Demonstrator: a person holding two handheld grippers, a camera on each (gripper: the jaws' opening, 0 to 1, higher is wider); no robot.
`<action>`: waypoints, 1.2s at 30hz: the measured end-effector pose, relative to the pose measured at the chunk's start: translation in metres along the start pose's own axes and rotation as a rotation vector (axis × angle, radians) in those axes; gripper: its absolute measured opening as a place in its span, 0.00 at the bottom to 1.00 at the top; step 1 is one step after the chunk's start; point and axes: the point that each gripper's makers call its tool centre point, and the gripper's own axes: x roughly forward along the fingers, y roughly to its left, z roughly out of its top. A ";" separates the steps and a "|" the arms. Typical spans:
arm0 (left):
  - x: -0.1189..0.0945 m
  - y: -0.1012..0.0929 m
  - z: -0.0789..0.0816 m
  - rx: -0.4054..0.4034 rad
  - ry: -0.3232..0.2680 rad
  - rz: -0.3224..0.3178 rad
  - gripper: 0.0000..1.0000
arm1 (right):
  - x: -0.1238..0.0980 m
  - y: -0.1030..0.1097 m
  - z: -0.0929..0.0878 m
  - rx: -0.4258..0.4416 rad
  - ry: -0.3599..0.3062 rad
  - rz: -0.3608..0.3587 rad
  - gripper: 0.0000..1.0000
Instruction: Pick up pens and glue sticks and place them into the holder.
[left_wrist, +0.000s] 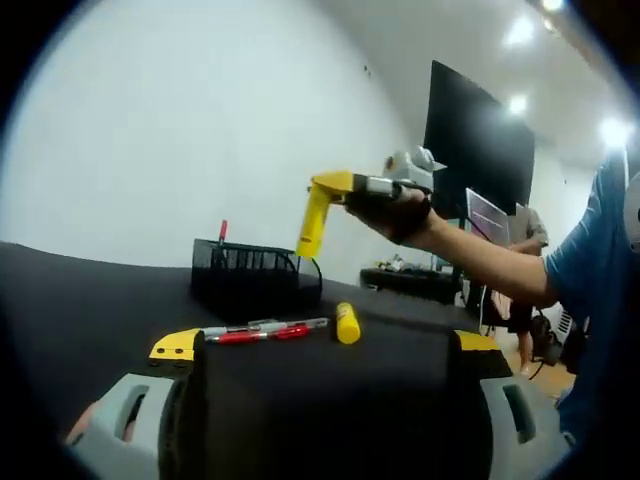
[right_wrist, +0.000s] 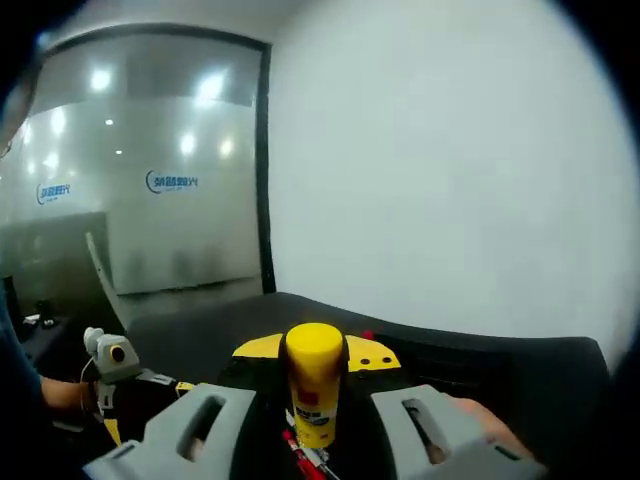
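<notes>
A black mesh holder (left_wrist: 255, 276) stands on the black table (left_wrist: 80, 310) with a red pen (left_wrist: 222, 232) upright in it. In front of it lie red and grey pens (left_wrist: 265, 330) and a yellow glue stick (left_wrist: 347, 322). My left gripper (left_wrist: 322, 346) sits low over the table's near side, open, with nothing between its jaws. My right gripper (left_wrist: 327, 188), held by a hand, hangs above the holder's right end, shut on a second yellow glue stick (left_wrist: 314, 222). In the right gripper view this glue stick (right_wrist: 315, 388) stands between the jaws of the right gripper (right_wrist: 317, 352).
A dark screen (left_wrist: 478, 140) stands at the back right, with a cluttered table (left_wrist: 410, 276) and people (left_wrist: 527, 240) beyond. The person's arm in a blue sleeve (left_wrist: 600, 270) crosses the right side. A glass wall (right_wrist: 150, 190) shows behind the left gripper (right_wrist: 108, 372).
</notes>
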 end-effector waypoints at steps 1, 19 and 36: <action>0.000 0.000 0.000 0.002 0.002 0.000 0.96 | 0.005 -0.002 -0.003 -0.006 0.001 -0.006 0.18; -0.002 0.001 0.003 -0.006 -0.014 -0.002 0.95 | 0.070 -0.026 -0.042 -0.094 -0.016 -0.131 0.18; -0.002 0.002 0.002 -0.002 -0.009 0.006 0.94 | 0.091 -0.035 -0.071 -0.108 -0.040 -0.202 0.18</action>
